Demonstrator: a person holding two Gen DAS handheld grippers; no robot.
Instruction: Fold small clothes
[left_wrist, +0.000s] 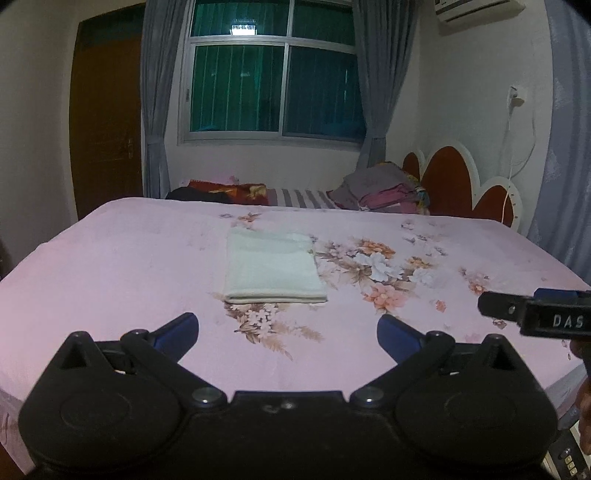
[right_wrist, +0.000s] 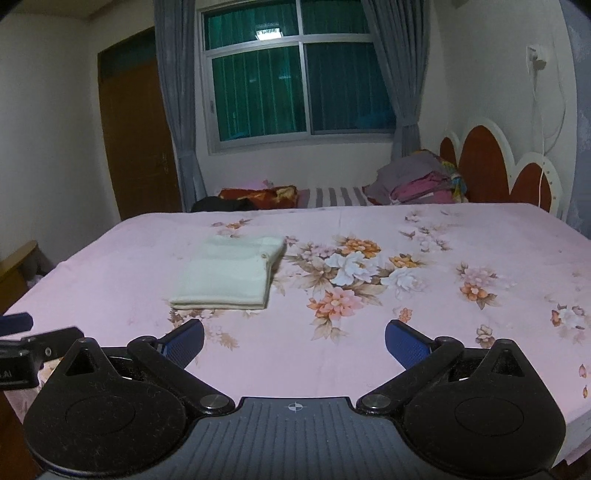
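A small cream-white garment (left_wrist: 272, 271) lies folded into a neat rectangle on the pink floral bedsheet (left_wrist: 129, 266). In the right wrist view it (right_wrist: 229, 275) lies ahead and to the left. My left gripper (left_wrist: 288, 332) is open and empty, held above the sheet just short of the garment's near edge. My right gripper (right_wrist: 294, 341) is open and empty, to the right of the garment. Part of the right gripper also shows at the right edge of the left wrist view (left_wrist: 535, 314), and part of the left gripper at the left edge of the right wrist view (right_wrist: 22, 347).
A pile of grey and pink clothes (left_wrist: 376, 190) sits at the far right by the red-and-white headboard (left_wrist: 465, 181). A dark and red bundle (left_wrist: 221, 192) lies at the far side. A window with grey curtains (left_wrist: 273, 74) and a brown door (left_wrist: 107, 122) stand behind the bed.
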